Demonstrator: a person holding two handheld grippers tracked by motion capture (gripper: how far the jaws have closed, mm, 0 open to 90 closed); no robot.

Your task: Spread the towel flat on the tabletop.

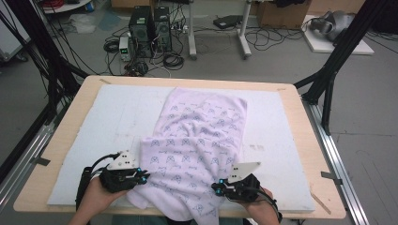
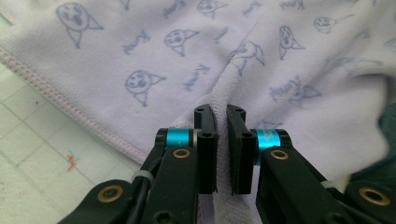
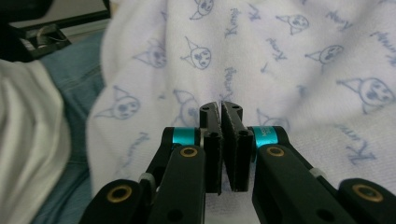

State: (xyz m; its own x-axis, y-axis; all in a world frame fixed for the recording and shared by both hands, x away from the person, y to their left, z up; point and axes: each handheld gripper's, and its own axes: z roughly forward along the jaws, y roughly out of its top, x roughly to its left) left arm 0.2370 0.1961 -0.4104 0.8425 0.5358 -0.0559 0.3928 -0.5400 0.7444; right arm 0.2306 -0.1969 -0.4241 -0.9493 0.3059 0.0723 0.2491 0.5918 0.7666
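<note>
left gripper (image 2: pixel 222 126): black jaws, teal collars, brass screws behind | right gripper (image 3: pixel 220 122): same build | top: grey three-cornered plate | rear: black cable | wrists bare

Beyond your work you have a white mat (image 1: pixel 94 122) covering most of the wooden table (image 1: pixel 307 140). On the grey floor behind the table stand two black computer towers (image 1: pixel 151 30) amid tangled cables (image 1: pixel 171 60). Black frame struts (image 1: pixel 335 56) rise at both sides, and white stand legs (image 1: pixel 244 42) lie further back.
</note>
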